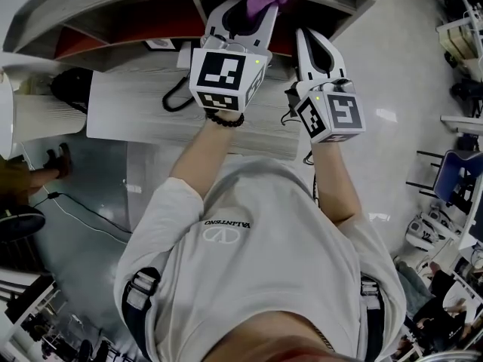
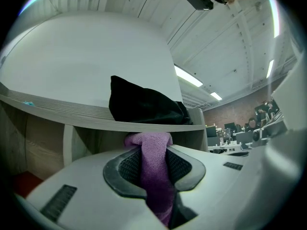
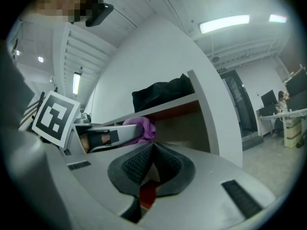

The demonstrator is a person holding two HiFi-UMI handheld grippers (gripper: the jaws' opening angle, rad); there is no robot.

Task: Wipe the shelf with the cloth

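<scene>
The purple cloth [image 2: 154, 164] is pinched between the black pads of my left gripper [image 2: 152, 146], and a bunch of it sticks out past the tips. In the head view my left gripper [image 1: 245, 10] is raised to the front edge of the shelf [image 1: 136, 10], with the cloth [image 1: 266, 0] at the board. The grey shelf board [image 2: 72, 110] runs just beyond the cloth. My right gripper [image 1: 306, 40] hangs just right of the left one; its jaws [image 3: 152, 153] are shut on nothing. From the right gripper view the cloth [image 3: 142, 127] sits under the shelf board [image 3: 165, 108].
A black bag [image 2: 144, 104] lies on top of the shelf, above the cloth. The compartments below have red back panels [image 1: 98, 40] and upright dividers [image 3: 211, 114]. A white table [image 1: 143, 115] with a black cable [image 1: 177, 96] stands under the shelf. Chairs [image 1: 460, 179] stand at the right.
</scene>
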